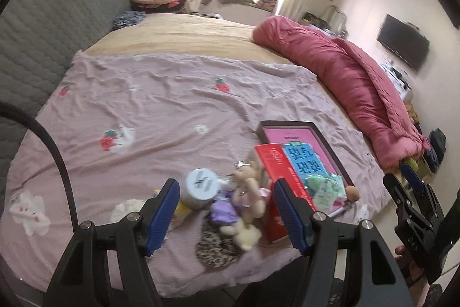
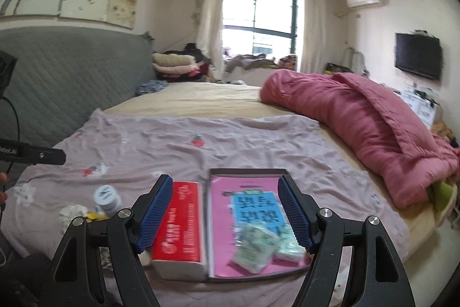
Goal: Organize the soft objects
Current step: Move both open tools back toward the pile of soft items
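On the pink strawberry-print sheet (image 1: 161, 105) lies a small heap of soft toys: a beige plush bear in a pink dress (image 1: 248, 186), a purple plush piece (image 1: 224, 213), a cream plush (image 1: 247, 235) and a speckled knitted piece (image 1: 214, 248). My left gripper (image 1: 225, 186) hovers above and in front of this heap, open and holding nothing. My right gripper (image 2: 225, 180) is also open and empty, over a red box (image 2: 181, 223) and a dark-framed tray (image 2: 247, 171). The tray holds a pink and blue book and green tissue packs (image 2: 256, 246). The right gripper (image 1: 399, 174) also shows at the left wrist view's right edge.
A white jar with a pale blue lid (image 1: 199, 186) stands left of the toys. A pen (image 1: 340, 210) and a small tan ball (image 1: 353, 192) lie by the tray. A rolled pink quilt (image 1: 353, 85) runs along the bed's right side, and a grey quilted headboard (image 1: 43, 28) stands at the left.
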Available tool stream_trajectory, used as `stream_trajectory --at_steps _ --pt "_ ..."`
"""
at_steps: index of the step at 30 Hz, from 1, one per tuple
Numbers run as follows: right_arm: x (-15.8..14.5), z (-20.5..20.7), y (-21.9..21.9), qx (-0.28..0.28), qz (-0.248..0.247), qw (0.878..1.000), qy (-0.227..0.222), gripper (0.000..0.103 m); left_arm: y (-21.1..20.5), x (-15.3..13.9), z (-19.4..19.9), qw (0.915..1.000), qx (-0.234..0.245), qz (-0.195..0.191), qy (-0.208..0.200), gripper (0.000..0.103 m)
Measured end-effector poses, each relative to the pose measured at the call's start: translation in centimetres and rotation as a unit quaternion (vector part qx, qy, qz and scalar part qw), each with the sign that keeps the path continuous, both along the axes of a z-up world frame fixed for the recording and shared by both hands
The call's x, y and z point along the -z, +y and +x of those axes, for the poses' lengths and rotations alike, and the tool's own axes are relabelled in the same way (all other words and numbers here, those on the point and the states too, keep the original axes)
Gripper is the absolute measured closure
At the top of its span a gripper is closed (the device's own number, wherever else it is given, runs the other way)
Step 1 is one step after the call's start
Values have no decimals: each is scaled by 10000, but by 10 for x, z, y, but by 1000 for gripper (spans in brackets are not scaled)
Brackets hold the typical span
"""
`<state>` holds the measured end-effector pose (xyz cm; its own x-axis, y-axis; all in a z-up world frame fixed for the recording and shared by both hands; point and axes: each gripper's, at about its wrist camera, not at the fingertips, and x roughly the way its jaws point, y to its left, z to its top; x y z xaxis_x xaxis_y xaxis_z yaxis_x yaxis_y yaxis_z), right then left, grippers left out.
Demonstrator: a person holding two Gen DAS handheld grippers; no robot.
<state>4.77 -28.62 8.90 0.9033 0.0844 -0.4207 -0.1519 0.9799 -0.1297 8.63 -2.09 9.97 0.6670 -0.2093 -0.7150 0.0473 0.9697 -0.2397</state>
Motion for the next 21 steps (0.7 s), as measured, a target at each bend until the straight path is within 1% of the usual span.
stream_trajectory --at_steps 5,12,18,21 --pt "1 -3 33 -326 -83 9994 91 27 29 8 -12 9997 -208 -8 96 36" --pt "5 -7 65 -628 -48 9976 287 27 49 26 -24 9993 -265 31 243 35" --pt "21 -5 90 -847 -224 9949 505 26 65 47 -27 9980 -430 -4 455 36" --pt "31 -4 99 -925 -285 9933 638 27 73 55 -27 9976 -512 -59 460 36"
